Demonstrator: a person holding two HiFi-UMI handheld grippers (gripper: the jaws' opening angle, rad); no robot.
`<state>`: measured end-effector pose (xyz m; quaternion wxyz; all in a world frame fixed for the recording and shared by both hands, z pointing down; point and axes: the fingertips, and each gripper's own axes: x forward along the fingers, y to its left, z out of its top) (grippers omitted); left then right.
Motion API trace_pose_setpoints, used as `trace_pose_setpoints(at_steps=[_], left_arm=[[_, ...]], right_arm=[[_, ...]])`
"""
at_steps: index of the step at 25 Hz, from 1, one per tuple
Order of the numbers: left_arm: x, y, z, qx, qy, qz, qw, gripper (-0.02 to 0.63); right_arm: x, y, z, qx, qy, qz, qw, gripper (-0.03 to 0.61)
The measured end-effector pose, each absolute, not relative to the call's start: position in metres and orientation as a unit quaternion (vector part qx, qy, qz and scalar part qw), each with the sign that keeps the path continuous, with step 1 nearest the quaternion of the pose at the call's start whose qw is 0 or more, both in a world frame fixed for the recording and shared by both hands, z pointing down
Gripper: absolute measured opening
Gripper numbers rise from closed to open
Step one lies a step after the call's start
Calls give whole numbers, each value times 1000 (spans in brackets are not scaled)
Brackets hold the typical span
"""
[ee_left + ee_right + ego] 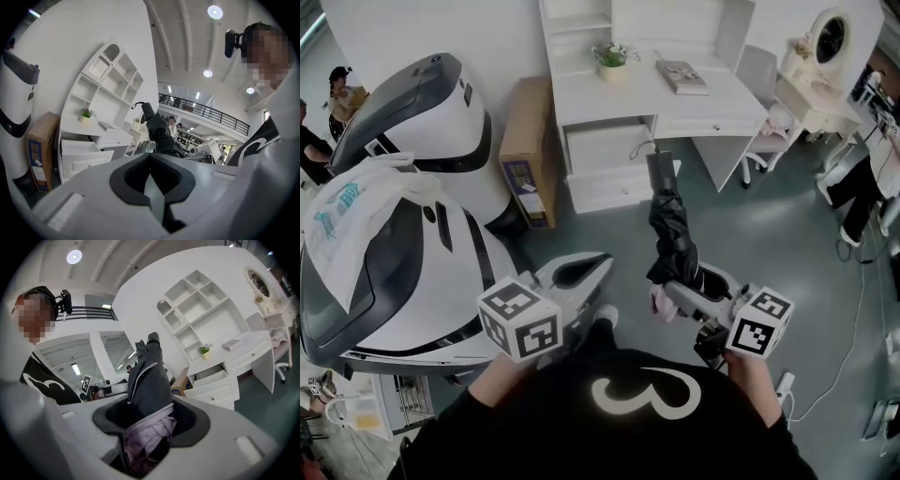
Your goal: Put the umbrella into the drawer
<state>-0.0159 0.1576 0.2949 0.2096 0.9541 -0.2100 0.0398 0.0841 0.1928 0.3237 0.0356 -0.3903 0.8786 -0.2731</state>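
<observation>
Right gripper is clamped on the folded umbrella at its fabric end. It looks light, but the canopy is soft and bunches, so I'd grip nearer the stiff shaft. Left gripper is closed, empty. Only the right gripper view shows pink lining squashed between the pads. Only the head view looks down into the 1 open drawer ahead.

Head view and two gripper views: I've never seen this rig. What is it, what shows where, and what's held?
No robot: a person holds a two-jaw gripper in each hand; the patterned cubes belong to them. The head view looks down from the person's head; each gripper view looks along its own jaws. The right gripper is shut on a folded dark umbrella. The left gripper is shut and empty. Ahead, a white desk carries a potted plant and a book; its drawer stands open.
</observation>
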Motion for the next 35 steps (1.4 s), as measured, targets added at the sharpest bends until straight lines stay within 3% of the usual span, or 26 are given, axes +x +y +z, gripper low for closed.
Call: trace_pose_setpoints(at_steps=[13, 35], left_arm=[[-32, -96, 308, 944, -227, 47, 236, 8], [-39, -210, 329, 934, -242, 47, 259, 8]], right_arm=[[77, -43, 343, -401, 862, -308, 14, 235], [92, -173, 361, -402, 866, -280, -96, 235]])
